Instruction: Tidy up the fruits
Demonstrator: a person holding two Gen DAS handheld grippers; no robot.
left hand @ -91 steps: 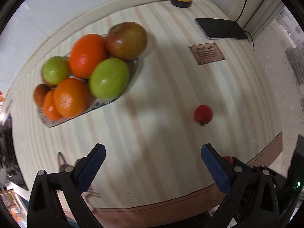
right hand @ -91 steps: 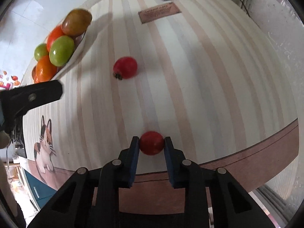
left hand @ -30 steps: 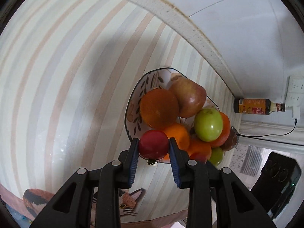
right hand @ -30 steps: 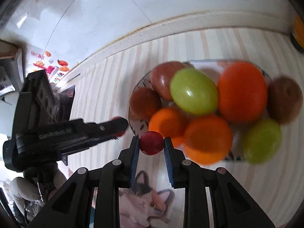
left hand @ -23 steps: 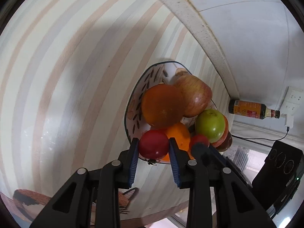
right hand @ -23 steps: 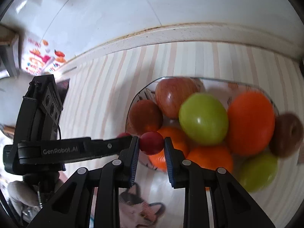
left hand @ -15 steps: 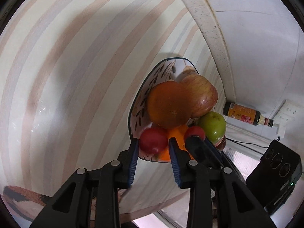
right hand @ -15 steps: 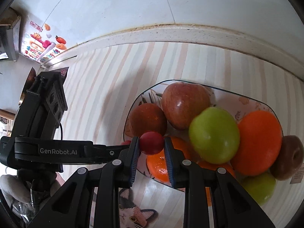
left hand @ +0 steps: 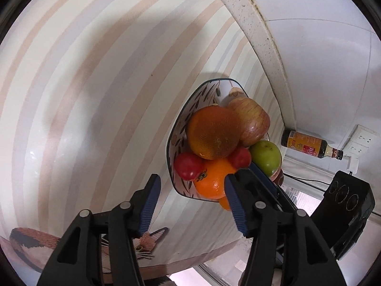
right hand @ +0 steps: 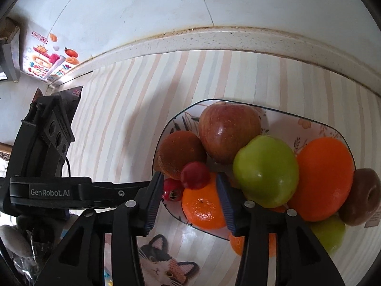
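Note:
A patterned fruit plate (left hand: 183,109) (right hand: 319,128) holds oranges, green apples, a red apple (right hand: 228,131) and a brown fruit. Two small red tomatoes now lie in it. One tomato (left hand: 188,166) (right hand: 172,192) rests at the plate's near rim; my left gripper (left hand: 190,200) is open just behind it. The other tomato (right hand: 195,175) (left hand: 239,157) sits on a small orange (right hand: 202,207); my right gripper (right hand: 188,202) is open around that spot, not gripping.
A dark sauce bottle (left hand: 309,146) stands by the wall with a socket (left hand: 362,140) beside it. The striped mat (left hand: 95,95) has a cat picture (right hand: 162,259) near its front edge. A stone ledge (right hand: 214,40) runs along the wall.
Both grippers have opened and let go of their tomatoes, which now rest in the plate. Both grippers have drawn slightly back.

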